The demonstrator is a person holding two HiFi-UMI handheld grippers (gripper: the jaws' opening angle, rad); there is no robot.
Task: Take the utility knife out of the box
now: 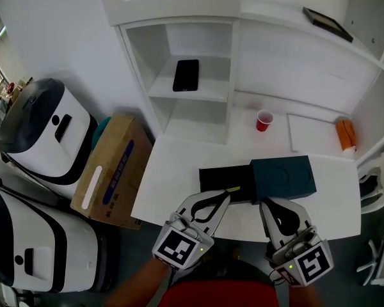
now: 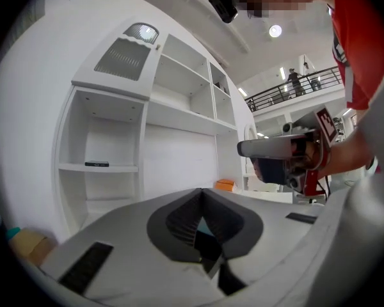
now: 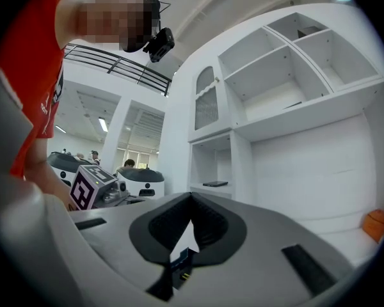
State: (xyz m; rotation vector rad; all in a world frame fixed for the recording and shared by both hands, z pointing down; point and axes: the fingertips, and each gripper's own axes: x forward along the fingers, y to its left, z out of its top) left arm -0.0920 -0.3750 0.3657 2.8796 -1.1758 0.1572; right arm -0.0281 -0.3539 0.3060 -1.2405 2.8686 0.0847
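Holds the left gripper point(image 1: 226, 196) low over the near part of the white table point(image 1: 173, 165), aimed far and slightly right, with its tips at the near edge of the open black box point(image 1: 214, 176). Shows, in the left gripper view, both jaws pressed together tip to tip, with nothing pinched.

Holds the right gripper point(image 1: 269, 203) just to the right, also over the near part of the table, with its tips just short of the dark teal lid point(image 1: 283, 176). Shows the same in the right gripper view: jaws closed at the tips, nothing held.

Inside the black box, toward its near right part, a slim yellow-marked piece, apparently the utility knife point(image 1: 233, 188). Lying flat there, just beside the left gripper's tips. Cannot tell whether touching.

To the right of the black box, the dark teal lid, flat on the table, covering the box's right end.

Farther back on the table, well apart from the box, a red cup point(image 1: 264, 120), upright. At the far right, an orange object point(image 1: 345, 134).

Beyond the table, a white shelf unit point(image 1: 141, 62), with a black phone point(image 1: 186, 75) flat on a middle shelf.

On the floor left of the table, a cardboard box point(image 1: 112, 171), tilted. Farther left, two white machines point(image 1: 48, 133) with dark tops.
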